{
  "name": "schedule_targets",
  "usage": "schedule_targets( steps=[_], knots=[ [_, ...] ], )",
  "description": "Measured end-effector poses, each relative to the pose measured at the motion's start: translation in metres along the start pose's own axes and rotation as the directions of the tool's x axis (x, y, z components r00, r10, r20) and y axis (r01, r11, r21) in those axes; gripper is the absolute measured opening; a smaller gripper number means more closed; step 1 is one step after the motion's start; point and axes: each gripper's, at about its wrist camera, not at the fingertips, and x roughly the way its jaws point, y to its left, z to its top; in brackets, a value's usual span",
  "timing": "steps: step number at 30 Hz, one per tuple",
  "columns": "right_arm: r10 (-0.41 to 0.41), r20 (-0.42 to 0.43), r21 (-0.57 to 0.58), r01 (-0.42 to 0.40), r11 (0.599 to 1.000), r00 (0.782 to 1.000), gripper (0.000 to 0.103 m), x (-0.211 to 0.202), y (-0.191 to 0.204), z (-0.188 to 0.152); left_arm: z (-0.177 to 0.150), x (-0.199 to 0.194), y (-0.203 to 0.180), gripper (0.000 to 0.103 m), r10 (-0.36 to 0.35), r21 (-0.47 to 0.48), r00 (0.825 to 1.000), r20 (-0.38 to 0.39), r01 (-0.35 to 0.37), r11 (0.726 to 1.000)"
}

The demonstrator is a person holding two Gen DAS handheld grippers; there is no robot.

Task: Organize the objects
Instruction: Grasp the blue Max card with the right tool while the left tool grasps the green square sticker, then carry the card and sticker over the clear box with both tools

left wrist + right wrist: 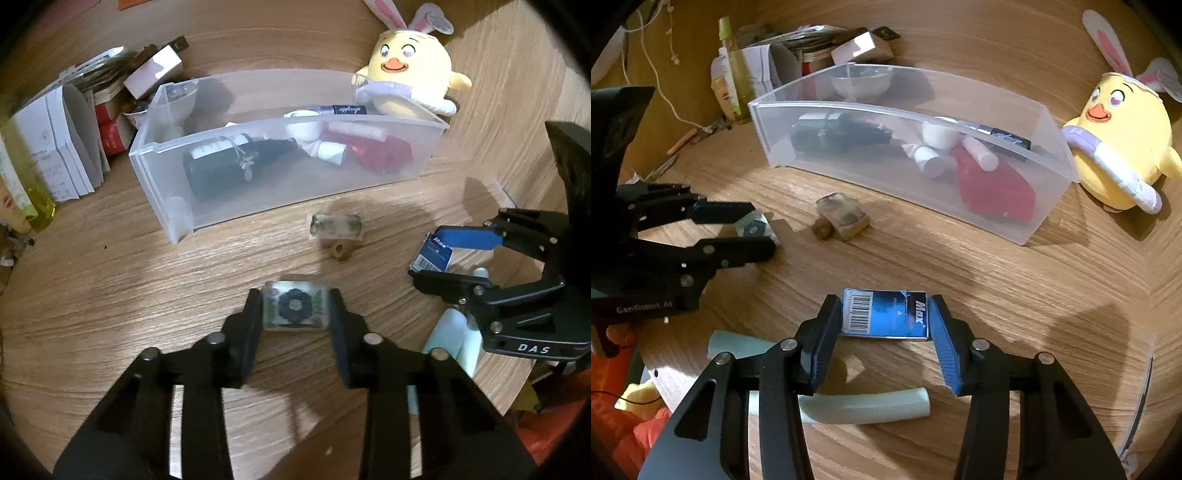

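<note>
My left gripper (pixel 295 310) is shut on a small clear block with a black flower print (pixel 295 309), held just above the wooden table; the block also shows in the right wrist view (pixel 753 225). My right gripper (pixel 884 314) is shut on a blue "Max" box (pixel 884 314), which also shows in the left wrist view (pixel 436 254). A translucent plastic bin (pixel 280 192) stands behind, holding a dark bottle (pixel 236 162), a red pouch (pixel 380 151) and white tubes.
A small wooden stamp block (pixel 336 227) with a round cork piece (pixel 341 251) lies in front of the bin. A yellow chick plush (pixel 410 70) sits at the bin's right end. Boxes and papers (pixel 66 147) are piled at left. Pale green tubes (pixel 864 406) lie near the table edge.
</note>
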Motion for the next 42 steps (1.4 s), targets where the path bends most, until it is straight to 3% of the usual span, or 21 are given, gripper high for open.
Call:
schedule_targets(
  steps=[8,22,42],
  knots=[
    [0.008,0.046,0.020,-0.009,1.000,0.999,0.045,-0.008,-0.007,0.006,0.006,-0.011,0.008,0.034,-0.010,-0.067,0.999,0.051,0.014,0.998],
    [0.006,0.175,0.060,-0.017,0.998,0.985,0.045,-0.037,-0.016,0.028,0.030,-0.036,0.007,0.034,0.030,-0.093,0.983,0.181,-0.014,0.996],
    [-0.064,0.324,0.095,0.035,0.995,0.944,0.045,-0.069,-0.042,0.067,0.074,-0.075,0.011,0.034,0.054,-0.133,0.934,0.354,-0.007,0.991]
  ],
)
